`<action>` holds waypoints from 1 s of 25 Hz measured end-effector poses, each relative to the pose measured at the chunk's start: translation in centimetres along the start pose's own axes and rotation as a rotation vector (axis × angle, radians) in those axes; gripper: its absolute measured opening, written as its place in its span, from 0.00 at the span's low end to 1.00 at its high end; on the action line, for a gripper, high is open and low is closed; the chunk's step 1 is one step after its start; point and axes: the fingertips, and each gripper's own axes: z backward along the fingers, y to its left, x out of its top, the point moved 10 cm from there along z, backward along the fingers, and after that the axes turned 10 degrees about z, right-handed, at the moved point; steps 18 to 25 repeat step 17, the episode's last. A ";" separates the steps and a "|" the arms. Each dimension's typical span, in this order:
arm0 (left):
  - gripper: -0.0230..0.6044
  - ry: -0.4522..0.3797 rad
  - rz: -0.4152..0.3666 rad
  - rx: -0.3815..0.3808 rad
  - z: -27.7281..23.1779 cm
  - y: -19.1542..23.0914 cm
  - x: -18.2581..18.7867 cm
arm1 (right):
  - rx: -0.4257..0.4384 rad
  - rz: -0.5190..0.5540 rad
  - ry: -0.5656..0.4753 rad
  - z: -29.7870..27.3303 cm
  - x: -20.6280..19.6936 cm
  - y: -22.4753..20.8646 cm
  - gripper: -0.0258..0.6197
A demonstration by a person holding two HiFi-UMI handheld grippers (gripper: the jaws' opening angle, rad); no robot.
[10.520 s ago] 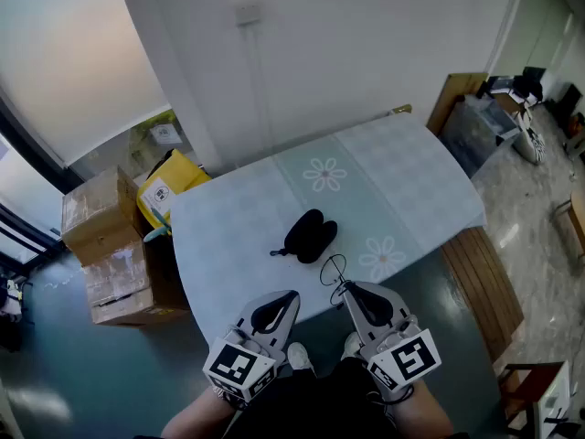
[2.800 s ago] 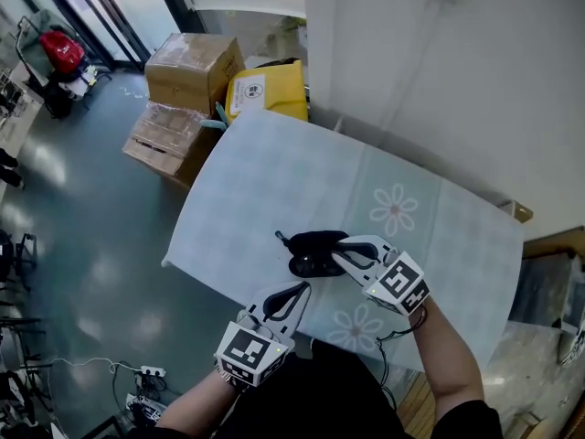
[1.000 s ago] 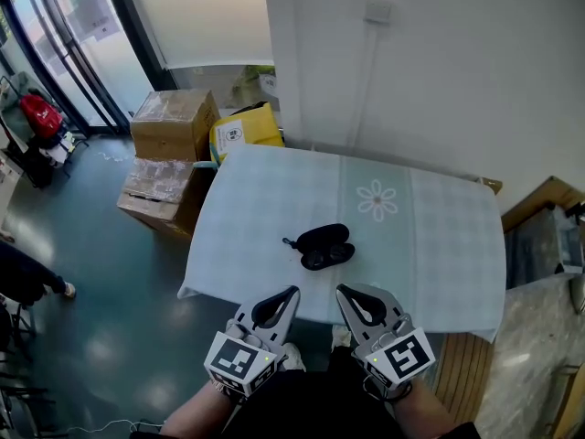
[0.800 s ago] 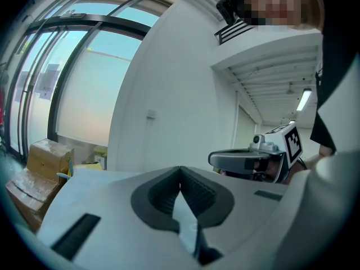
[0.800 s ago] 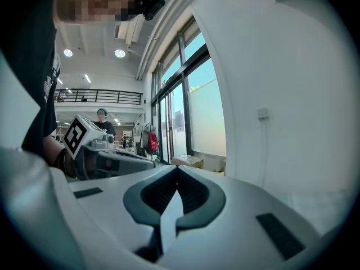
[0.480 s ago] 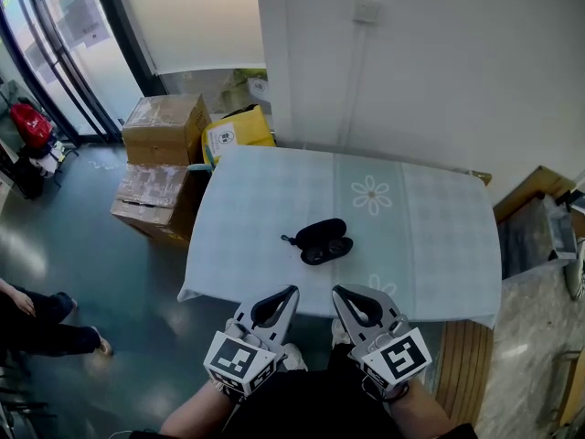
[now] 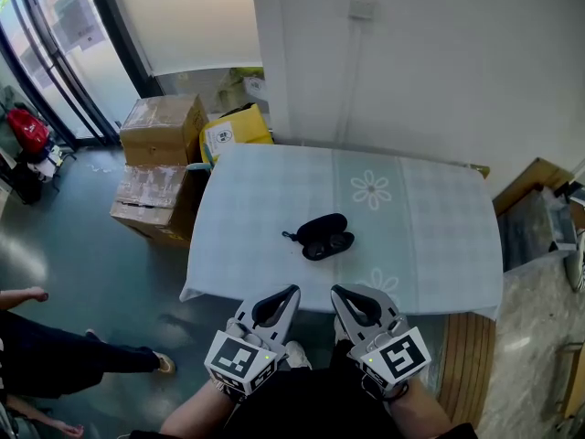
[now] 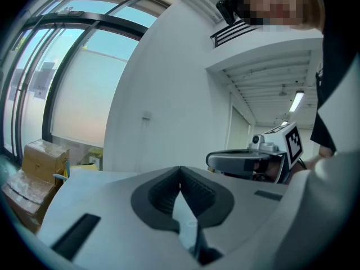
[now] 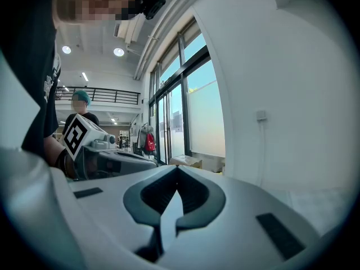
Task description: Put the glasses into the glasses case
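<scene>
- Our right gripper (image 7: 343,294), which reached the glasses case (image 7: 320,236) moments ago, is drawn back beside our left gripper (image 7: 289,294), well apart from the case.
- The glasses are gone from the table's (image 7: 439,245) near edge.
- A passer-by's legs (image 7: 73,359) enter at the left.

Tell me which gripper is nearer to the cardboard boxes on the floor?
Left. The cardboard boxes lie to the left of both grippers; the left gripper is on their side, the right gripper beyond it.
</scene>
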 end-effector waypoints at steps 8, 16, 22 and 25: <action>0.08 -0.004 0.002 0.003 0.3 -0.3 0.0 | 0.003 0.003 0.000 0.2 0.2 0.1 0.07; 0.08 -0.005 -0.001 0.000 0.1 -0.6 0.3 | 0.000 0.006 0.000 0.5 0.5 -0.1 0.07; 0.08 -0.005 -0.001 -0.001 0.1 -0.7 0.3 | 0.001 0.007 0.001 0.6 0.6 -0.1 0.07; 0.08 -0.005 -0.001 -0.001 0.1 -0.7 0.3 | 0.001 0.007 0.001 0.6 0.6 -0.1 0.07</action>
